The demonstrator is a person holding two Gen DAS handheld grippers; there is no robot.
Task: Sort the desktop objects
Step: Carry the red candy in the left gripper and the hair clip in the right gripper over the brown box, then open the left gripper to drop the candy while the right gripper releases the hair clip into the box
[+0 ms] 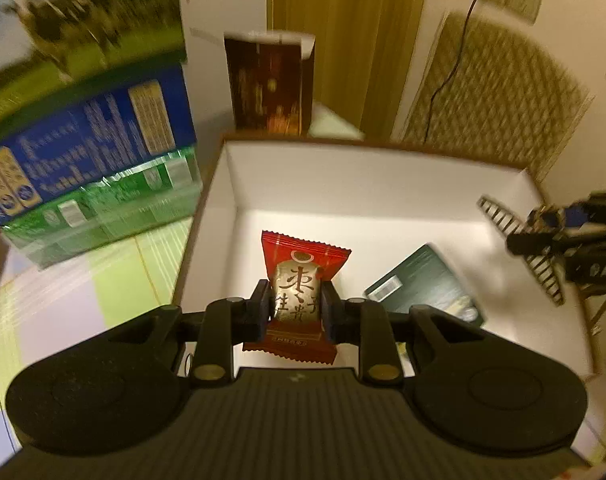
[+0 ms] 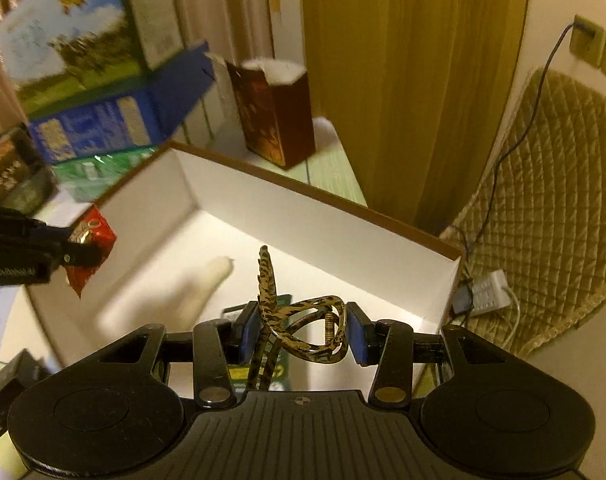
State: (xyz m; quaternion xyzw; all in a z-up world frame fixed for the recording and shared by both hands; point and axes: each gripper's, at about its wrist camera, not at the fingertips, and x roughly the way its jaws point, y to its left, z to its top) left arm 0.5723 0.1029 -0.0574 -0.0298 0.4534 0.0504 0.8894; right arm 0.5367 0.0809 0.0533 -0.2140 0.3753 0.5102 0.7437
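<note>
My left gripper (image 1: 296, 310) is shut on a red candy packet (image 1: 303, 280) with gold characters and holds it above the open white box (image 1: 343, 184). The packet also shows in the right wrist view (image 2: 97, 240), at the left gripper's tip over the box's left edge. My right gripper (image 2: 303, 336) is shut on a leopard-print hair claw clip (image 2: 303, 320) over the box (image 2: 303, 208). In the left wrist view the clip (image 1: 519, 248) hangs at the box's right side. A dark green packet (image 1: 427, 284) lies on the box floor.
A stack of blue and green cartons (image 1: 95, 168) stands left of the box. A dark brown open carton (image 1: 271, 84) stands behind it. A yellow curtain (image 2: 403, 80), a quilted cushion (image 2: 551, 200) and a power strip (image 2: 487, 292) are to the right.
</note>
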